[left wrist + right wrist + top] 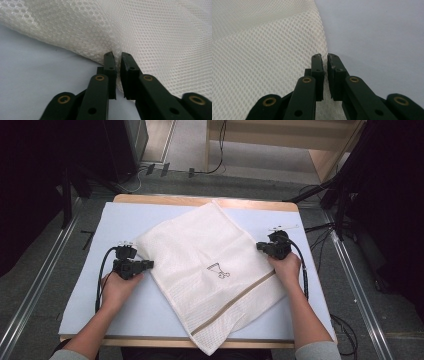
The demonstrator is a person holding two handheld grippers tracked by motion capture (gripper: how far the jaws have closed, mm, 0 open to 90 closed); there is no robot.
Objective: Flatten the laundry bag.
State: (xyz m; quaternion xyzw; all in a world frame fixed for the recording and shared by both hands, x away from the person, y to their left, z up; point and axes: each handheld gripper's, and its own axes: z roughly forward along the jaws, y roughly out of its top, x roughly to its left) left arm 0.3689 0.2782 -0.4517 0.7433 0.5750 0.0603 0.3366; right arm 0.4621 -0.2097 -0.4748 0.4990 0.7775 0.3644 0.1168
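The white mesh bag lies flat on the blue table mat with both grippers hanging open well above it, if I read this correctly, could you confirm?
Not quite. The white mesh bag does lie on the blue table mat, but the grippers are not open above it. The left gripper is clamped on the bag's edge in the left gripper view, and the right gripper pinches the opposite edge in the right gripper view.

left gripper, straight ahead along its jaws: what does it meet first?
The white mesh laundry bag. The left gripper is already pinching its edge between closed jaws, so pushing on would likely just bunch the mesh across the pale blue table mat.
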